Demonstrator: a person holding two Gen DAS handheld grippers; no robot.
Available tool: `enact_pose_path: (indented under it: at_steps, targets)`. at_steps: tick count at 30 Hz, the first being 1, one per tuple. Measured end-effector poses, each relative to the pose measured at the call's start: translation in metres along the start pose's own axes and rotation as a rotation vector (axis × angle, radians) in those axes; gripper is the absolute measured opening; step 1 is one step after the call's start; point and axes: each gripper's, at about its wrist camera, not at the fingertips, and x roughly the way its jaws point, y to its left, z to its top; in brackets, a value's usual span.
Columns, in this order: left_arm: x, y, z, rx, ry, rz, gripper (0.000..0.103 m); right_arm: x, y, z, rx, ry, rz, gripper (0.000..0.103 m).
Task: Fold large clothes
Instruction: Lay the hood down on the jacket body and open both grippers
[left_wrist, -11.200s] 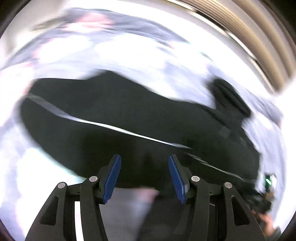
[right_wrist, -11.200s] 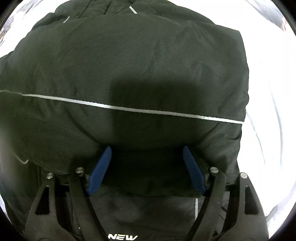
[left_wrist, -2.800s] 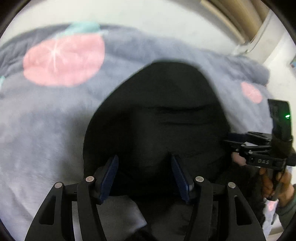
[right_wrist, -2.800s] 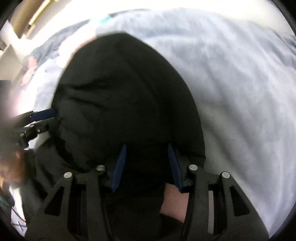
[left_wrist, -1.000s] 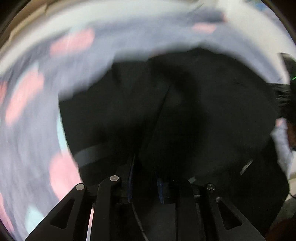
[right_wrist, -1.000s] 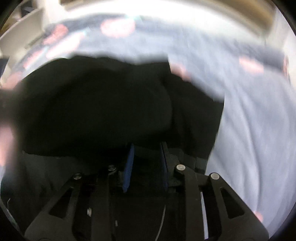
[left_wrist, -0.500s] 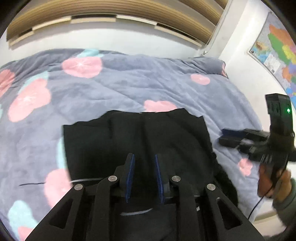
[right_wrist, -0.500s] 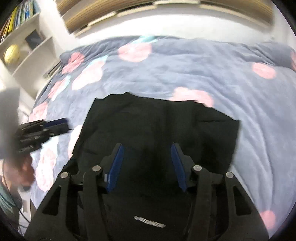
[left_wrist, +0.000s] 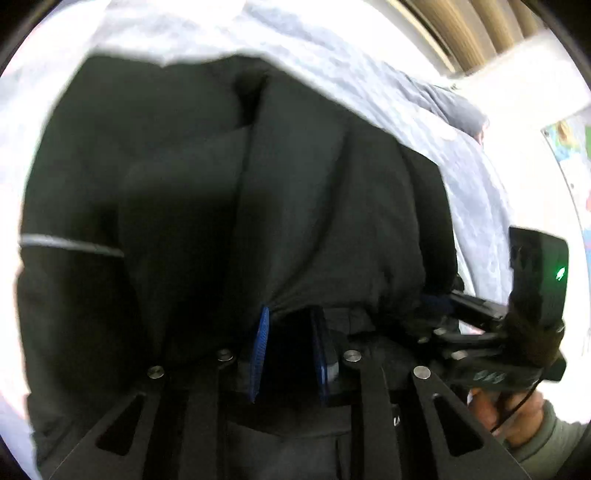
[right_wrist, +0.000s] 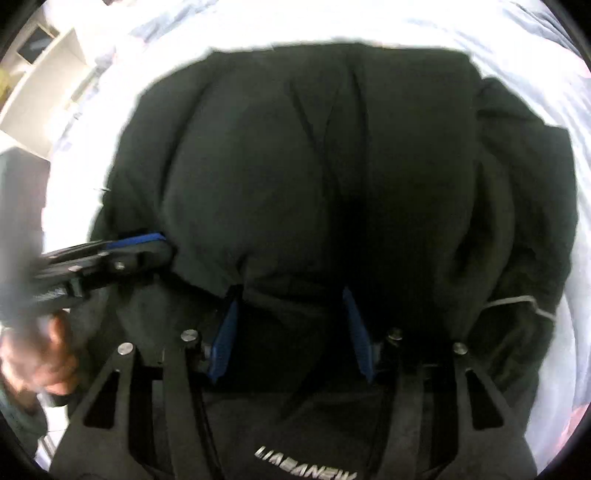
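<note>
Both wrist fisheyes look steeply down from close above the black jacket (left_wrist: 295, 184), which fills most of each frame on the pale bedspread (left_wrist: 461, 155). The left view catches the right gripper (left_wrist: 436, 306) at its right edge; the right view shows the left gripper (right_wrist: 162, 245) at mid-left.

Folded jacket (left_wrist: 258, 192) lies on the bedspread (left_wrist: 369, 85), which shows around its far and side edges. Left gripper (left_wrist: 290, 325) sits at the near edge of the jacket's upper layer, right gripper (right_wrist: 291, 295) just beside it to the right at the same edge. Wall map (left_wrist: 570, 147) at far right, behind the bed; shelving (right_wrist: 40, 85) at far left.
</note>
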Motion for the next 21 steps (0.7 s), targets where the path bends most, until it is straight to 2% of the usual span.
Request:
enact_pose_path:
  at_steps: [3,6,9,11,12,13,14,15,18,20,21]
  targets:
    - [-0.029,-0.02,0.006,0.06,-0.034,0.021,0.024,-0.046,-0.016,-0.001,0.055,-0.103,0.071,0.054]
    - [-0.052,-0.028,0.008,0.057,-0.079,-0.008,0.031,-0.085,-0.046,0.002,0.142,-0.204,0.038,0.063]
    - [-0.059,-0.031,0.009,0.044,-0.103,-0.02,0.035,-0.08,-0.07,0.014,0.208,-0.192,0.046,0.067]
    - [-0.056,-0.026,0.012,0.054,-0.099,0.011,0.035,-0.054,-0.081,0.022,0.229,-0.114,0.02,0.067]
    - [-0.051,-0.026,0.012,0.061,-0.089,0.045,0.035,-0.043,-0.082,0.027,0.231,-0.093,0.033,0.062]
    - [-0.048,-0.024,0.012,0.059,-0.083,0.067,0.035,-0.033,-0.082,0.028,0.231,-0.078,0.047,0.038]
    - [-0.041,-0.02,0.015,0.047,-0.077,0.086,0.035,-0.031,-0.081,0.031,0.229,-0.073,0.005,0.021]
    - [-0.037,-0.017,0.016,0.037,-0.071,0.092,0.033,-0.036,-0.079,0.032,0.222,-0.071,-0.035,0.009]
    - [-0.038,-0.018,0.016,0.024,-0.077,0.047,0.033,-0.071,-0.081,0.033,0.225,-0.183,-0.079,0.007]
    - [-0.03,-0.021,0.014,0.035,-0.068,0.048,0.034,-0.08,-0.085,0.04,0.218,-0.219,-0.132,0.007]
    - [-0.024,-0.017,0.01,0.033,-0.054,0.057,0.033,-0.077,-0.09,0.042,0.222,-0.209,-0.14,0.008]
